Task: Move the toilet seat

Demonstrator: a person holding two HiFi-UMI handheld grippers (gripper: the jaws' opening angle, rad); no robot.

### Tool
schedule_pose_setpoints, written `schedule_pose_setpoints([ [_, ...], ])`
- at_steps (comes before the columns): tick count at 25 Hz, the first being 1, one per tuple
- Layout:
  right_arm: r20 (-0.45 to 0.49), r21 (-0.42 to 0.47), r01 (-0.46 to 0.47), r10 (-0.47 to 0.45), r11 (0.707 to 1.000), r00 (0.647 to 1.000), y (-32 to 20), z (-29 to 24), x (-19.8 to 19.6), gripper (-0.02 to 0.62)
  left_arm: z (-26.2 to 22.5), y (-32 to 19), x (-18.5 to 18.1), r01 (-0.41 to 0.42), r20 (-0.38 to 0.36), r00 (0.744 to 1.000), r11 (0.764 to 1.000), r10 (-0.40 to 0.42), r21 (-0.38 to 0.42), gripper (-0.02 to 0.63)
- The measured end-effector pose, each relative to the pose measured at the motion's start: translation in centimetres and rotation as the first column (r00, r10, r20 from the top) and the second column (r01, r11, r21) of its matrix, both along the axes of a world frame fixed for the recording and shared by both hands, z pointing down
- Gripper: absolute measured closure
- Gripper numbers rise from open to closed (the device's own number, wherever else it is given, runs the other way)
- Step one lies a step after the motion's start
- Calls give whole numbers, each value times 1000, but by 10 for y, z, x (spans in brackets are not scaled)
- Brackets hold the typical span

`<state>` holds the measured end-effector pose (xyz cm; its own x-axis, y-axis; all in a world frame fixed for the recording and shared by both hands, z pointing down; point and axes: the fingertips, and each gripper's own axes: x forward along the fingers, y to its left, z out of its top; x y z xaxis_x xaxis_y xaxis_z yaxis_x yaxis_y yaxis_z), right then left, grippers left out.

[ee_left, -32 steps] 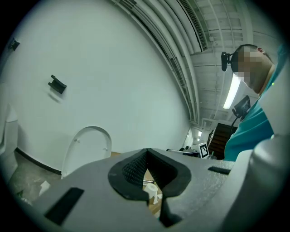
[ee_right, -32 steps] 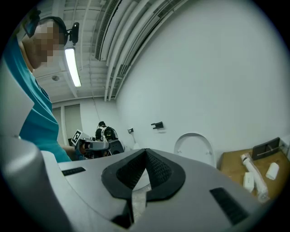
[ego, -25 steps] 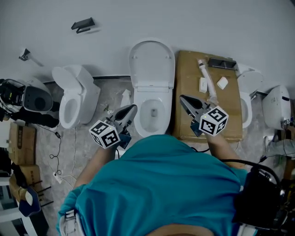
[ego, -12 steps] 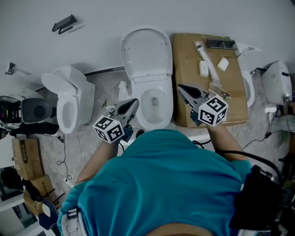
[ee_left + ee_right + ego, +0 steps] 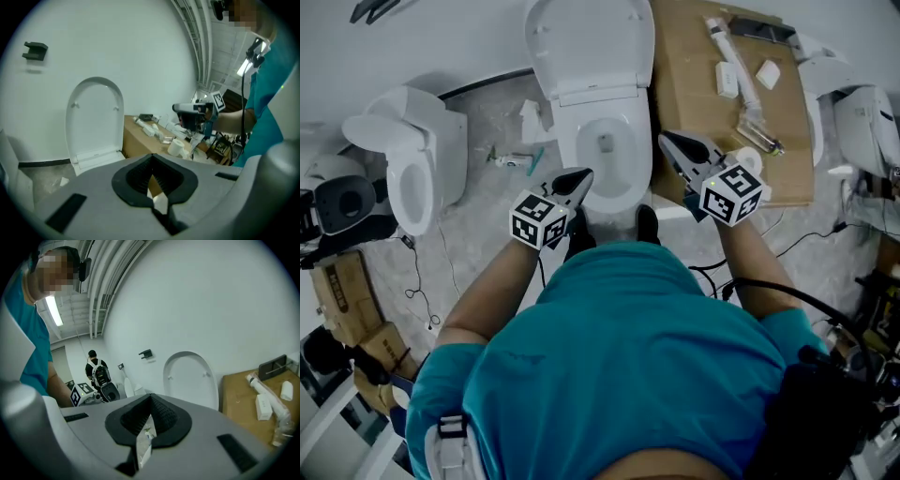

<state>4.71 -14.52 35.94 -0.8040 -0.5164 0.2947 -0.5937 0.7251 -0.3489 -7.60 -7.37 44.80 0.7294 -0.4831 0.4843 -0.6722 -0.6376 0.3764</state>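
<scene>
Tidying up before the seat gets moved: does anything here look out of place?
Yes: small loose fittings and a white scrap lie on the floor left of the middle toilet; more parts lie loose on the cardboard to its right.

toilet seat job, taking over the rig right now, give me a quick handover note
Left gripper: shut, empty, hovering off the bowl's front left.
Right gripper: shut, empty, between the bowl's right rim and the cardboard box.
Toilet seat: raised upright against the wall, behind the open bowl; neither gripper touches it.
Done: nothing visible on the seat yet.
Left: reach the raised seat, take its edge and move it.
</scene>
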Motion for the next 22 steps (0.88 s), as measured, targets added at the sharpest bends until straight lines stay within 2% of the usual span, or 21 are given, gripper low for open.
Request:
schedule_pose_setpoints([
  [3,-8,-28,4,-4,1000,1000,-1,29,0,597,56,15,10,-75,102,992,996,80,-48,601],
  [5,-8,-55,4,-5,998,1000,0,49,-1,597,95,30,16,-136,164,975,987,150,-91,601],
  [8,6,-80,5,-5,997,1000,0,73,-5,597,159,49,18,-225,258,931,963,257,-147,601],
  [12,14,-88,28,-27,996,1000,4,99,-8,597,232,72,21,-301,324,872,924,366,-236,601],
  [17,38,-115,22,-18,993,999,10,128,-1,597,297,95,32,-412,379,768,852,516,-324,589],
  [19,43,-129,21,-16,991,999,13,140,2,597,318,103,38,-464,393,715,813,578,-352,580],
  [22,41,-147,22,-16,989,999,18,161,6,597,348,113,44,-528,426,624,755,655,-388,518],
])
